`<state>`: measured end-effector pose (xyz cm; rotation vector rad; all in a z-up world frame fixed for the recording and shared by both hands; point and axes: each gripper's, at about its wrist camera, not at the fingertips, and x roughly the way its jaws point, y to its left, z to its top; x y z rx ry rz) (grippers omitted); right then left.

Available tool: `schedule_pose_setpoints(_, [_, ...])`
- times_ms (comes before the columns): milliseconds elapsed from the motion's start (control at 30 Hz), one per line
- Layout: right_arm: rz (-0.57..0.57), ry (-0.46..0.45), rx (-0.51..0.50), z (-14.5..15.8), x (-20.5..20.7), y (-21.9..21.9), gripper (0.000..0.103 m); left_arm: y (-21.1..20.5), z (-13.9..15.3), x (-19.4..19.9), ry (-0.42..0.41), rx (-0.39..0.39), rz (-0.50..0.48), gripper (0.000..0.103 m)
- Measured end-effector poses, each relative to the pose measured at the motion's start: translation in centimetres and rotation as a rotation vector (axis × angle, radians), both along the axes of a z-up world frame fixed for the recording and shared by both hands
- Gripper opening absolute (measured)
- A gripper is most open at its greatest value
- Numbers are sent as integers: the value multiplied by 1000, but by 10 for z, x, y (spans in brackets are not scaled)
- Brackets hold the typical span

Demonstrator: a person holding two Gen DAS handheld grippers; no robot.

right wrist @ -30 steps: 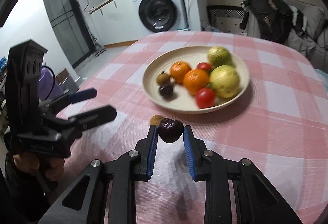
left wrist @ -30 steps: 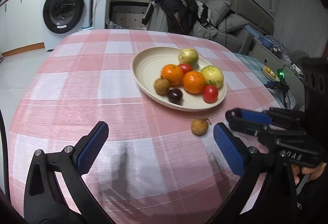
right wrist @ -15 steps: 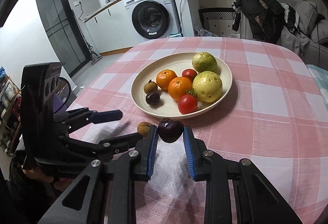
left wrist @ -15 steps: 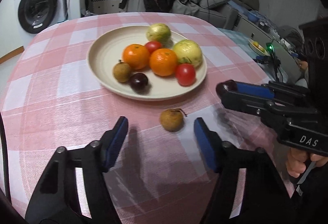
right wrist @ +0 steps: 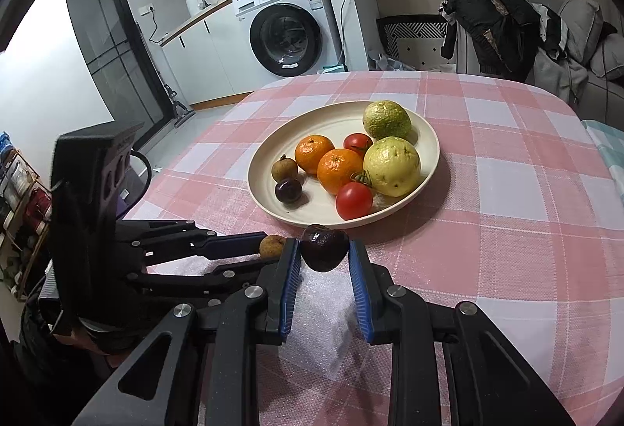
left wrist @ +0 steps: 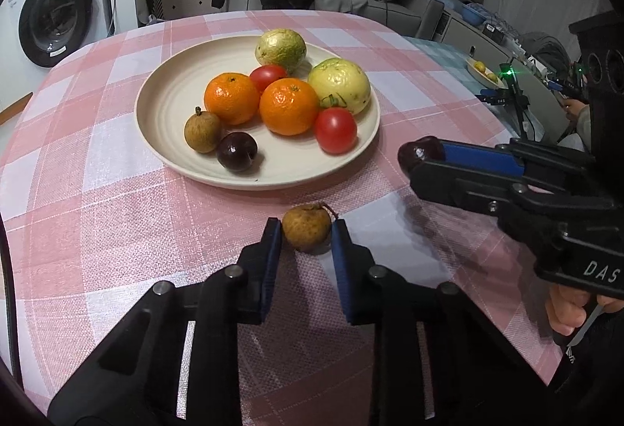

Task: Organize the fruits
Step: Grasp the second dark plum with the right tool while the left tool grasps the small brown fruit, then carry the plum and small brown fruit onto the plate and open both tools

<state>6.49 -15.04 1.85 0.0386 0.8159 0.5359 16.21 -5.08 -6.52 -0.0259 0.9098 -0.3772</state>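
Left claw point(left wrist: 306, 236) has its blue ribbed pads closed against a rough tan longan point(left wrist: 306, 232) resting on the pink checked cloth of the surface point(left wrist: 117, 215), just in front of the plate. Right claw point(right wrist: 325, 253) grips a wrinkled dark purple fruit point(right wrist: 325, 247) nearby. A round cream ridged plate point(left wrist: 171, 102) holds two glossy oranges, two smooth tomatoes, two bumpy pale guavas, another longan and a dark plum.

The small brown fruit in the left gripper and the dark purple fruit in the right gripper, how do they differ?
The small brown fruit is tan, matte and rests on the pink checked tablecloth; the dark purple fruit is near black, glossy and seems lifted. The left gripper has the brown one, the right gripper the purple. Both are small, round, and outside the cream plate.
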Motion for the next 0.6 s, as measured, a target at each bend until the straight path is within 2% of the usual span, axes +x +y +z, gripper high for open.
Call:
schedule_pose_setpoints(233, [-2, 0, 1, 0, -1, -1, 27, 5, 8, -5, -29, -6, 7, 23])
schedule_pose_setpoints(600, [-13, -11, 10, 5, 0, -3, 27, 27, 36, -9, -105, -36, 62, 23])
